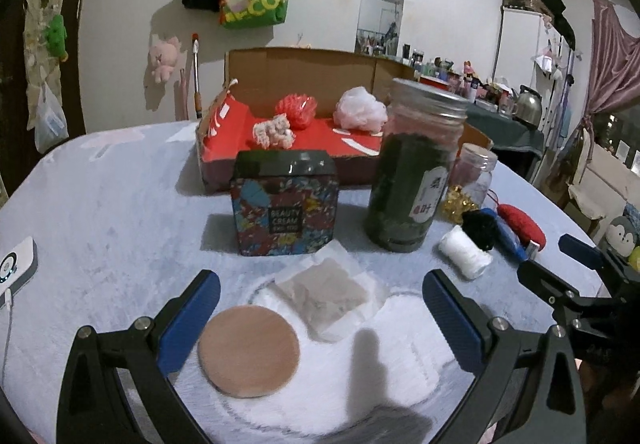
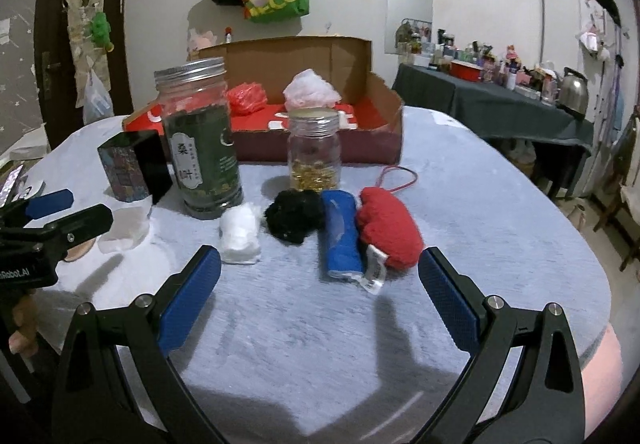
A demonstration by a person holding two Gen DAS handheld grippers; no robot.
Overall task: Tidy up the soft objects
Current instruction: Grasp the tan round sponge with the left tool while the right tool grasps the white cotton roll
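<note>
1. I see the table (image 2: 460,203) under a pale blue fleecy cover, filling both wrist views.
2. At its far side sits an open cardboard box (image 1: 304,71) with a red floor; in it lie a red mesh puff (image 1: 296,111), a pale pink puff (image 1: 360,109) and a small pink-and-white knitted piece (image 1: 274,131).
3. In front of the box stands a tall jar (image 1: 412,171) of dark green leaves with a metal lid, upright.
4. Left of it is a patterned tin (image 1: 285,201) marked BEAUTY CREAM.
5. A smaller clear jar (image 2: 314,153) holding gold bits stands just right of the tall one.
6. My left gripper (image 1: 320,318) is spread wide and holds nothing; low between its fingers lie a round tan pad (image 1: 248,352) and a square gauze pad (image 1: 326,294), on or beside other white pads I can't separate.
7. My right gripper (image 2: 320,298) is also wide apart and empty, just short of a row of soft things.
8. In that row, from the right: a red knitted piece (image 2: 390,228) with a white tag, a blue roll (image 2: 340,234) touching it, a black fuzzy ball (image 2: 294,213), then a white roll (image 2: 240,234) slightly apart.
</note>
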